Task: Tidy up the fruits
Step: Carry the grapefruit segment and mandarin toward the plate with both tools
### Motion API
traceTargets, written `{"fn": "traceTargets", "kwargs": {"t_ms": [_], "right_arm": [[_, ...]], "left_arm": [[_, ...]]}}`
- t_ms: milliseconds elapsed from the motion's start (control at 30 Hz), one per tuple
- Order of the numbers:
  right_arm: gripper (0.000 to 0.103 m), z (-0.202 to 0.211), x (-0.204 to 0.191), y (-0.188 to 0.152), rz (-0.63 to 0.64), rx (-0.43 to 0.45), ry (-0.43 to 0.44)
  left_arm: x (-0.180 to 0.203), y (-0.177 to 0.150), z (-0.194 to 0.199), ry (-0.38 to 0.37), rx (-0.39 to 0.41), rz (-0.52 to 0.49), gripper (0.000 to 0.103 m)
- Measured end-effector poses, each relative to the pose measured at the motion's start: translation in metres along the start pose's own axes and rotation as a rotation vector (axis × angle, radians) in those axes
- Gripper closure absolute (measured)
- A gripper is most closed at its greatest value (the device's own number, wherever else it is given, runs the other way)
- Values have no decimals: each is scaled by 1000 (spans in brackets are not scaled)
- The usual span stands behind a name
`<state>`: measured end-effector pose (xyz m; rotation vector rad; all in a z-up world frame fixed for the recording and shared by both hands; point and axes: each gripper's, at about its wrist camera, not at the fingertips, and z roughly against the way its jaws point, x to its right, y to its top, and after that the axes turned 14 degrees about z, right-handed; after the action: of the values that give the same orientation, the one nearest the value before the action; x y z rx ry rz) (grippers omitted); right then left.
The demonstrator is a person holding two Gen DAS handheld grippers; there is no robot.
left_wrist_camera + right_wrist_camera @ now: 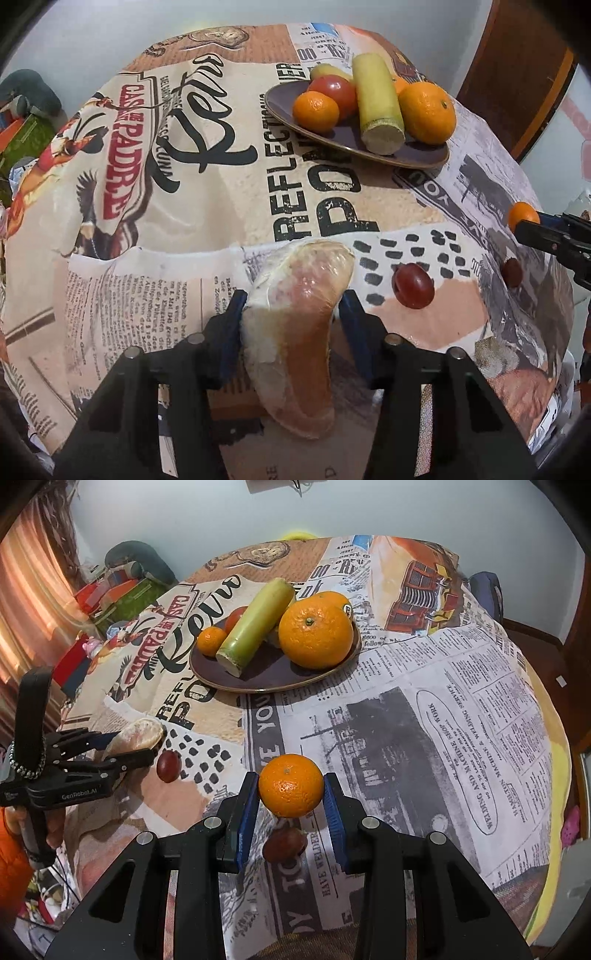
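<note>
My left gripper point(291, 299) is shut on a peeled pomelo wedge point(299, 291) and holds it above the table; it also shows in the right wrist view point(136, 734). My right gripper point(291, 786) is shut on a small mandarin point(290, 785), which shows at the right edge of the left wrist view point(522, 215). A dark plate point(258, 675) holds a sugarcane piece point(258, 618), a big orange point(316, 637), a small mandarin point(211, 639) and a tomato point(236, 618). Two dark red fruits lie on the cloth: one point(168, 765) near the left gripper, one point(284, 843) under the right gripper.
The round table wears a newspaper-print cloth point(424, 720). Boxes and clutter point(118, 590) stand beyond the table's left side. A wooden door point(517, 74) stands at the far right.
</note>
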<state>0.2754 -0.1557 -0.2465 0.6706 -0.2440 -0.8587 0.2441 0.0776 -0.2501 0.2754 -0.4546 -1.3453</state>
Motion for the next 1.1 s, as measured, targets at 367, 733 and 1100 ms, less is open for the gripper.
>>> {"fn": "traceTargets", "kwargs": {"t_ms": [367,733,1100], "right_arm": [[71,5,-3,14,36,23,-15],[71,10,-2,43,54,80,-32],[71,1,2,73,85,115,-26]], "left_arm": [[-1,6,22,-3,72,24,59],[11,34,57,-78,177,42,59],[31,71,49,-122,216,43,59]]}}
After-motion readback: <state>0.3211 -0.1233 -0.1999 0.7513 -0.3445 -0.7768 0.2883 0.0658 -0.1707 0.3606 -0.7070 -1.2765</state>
